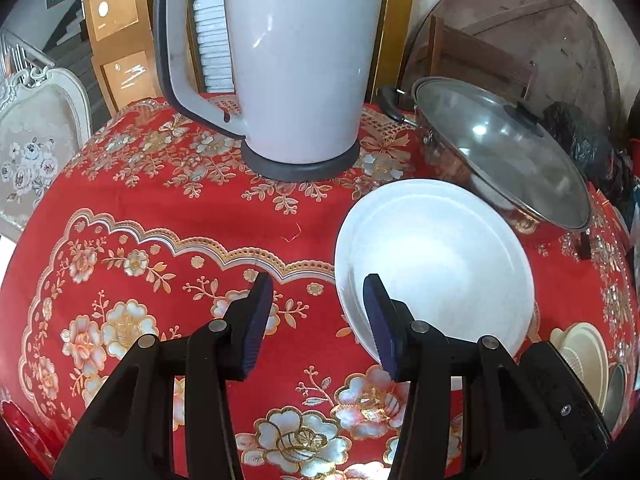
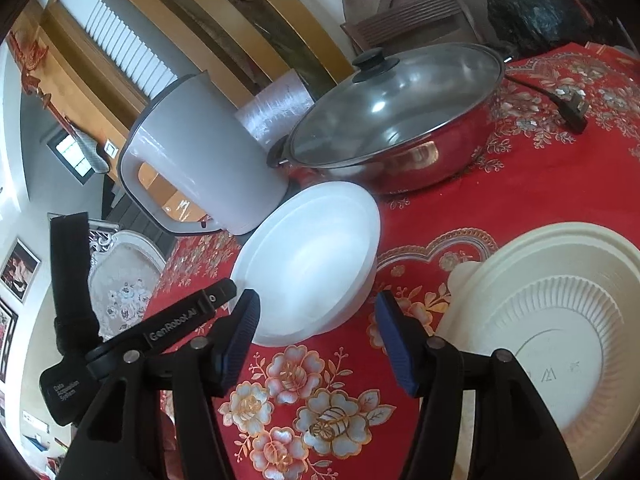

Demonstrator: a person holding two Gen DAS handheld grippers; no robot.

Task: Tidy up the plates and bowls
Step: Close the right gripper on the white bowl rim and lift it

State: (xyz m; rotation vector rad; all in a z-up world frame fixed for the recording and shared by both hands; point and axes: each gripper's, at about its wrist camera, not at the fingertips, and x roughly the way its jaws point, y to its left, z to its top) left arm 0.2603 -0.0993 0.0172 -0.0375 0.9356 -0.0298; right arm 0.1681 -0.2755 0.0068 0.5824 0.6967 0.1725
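A white deep plate [image 1: 436,264] lies on the red floral tablecloth [image 1: 160,208]; it also shows in the right wrist view [image 2: 316,256]. My left gripper [image 1: 318,320] is open and empty, its right finger over the plate's near-left rim. A cream plastic plate [image 2: 552,344] with a ribbed inside lies at the right in the right wrist view; its edge shows far right in the left wrist view [image 1: 584,344]. My right gripper [image 2: 316,340] is open and empty, above the cloth between the two plates. The left gripper's body [image 2: 132,344] shows at the left.
A grey electric kettle [image 1: 296,60] stands at the back of the table, also in the right wrist view [image 2: 200,156]. A steel pan with a glass lid [image 1: 504,156] sits behind the white plate, also in the right wrist view [image 2: 400,120]. A padded chair [image 1: 36,148] stands beyond the left table edge.
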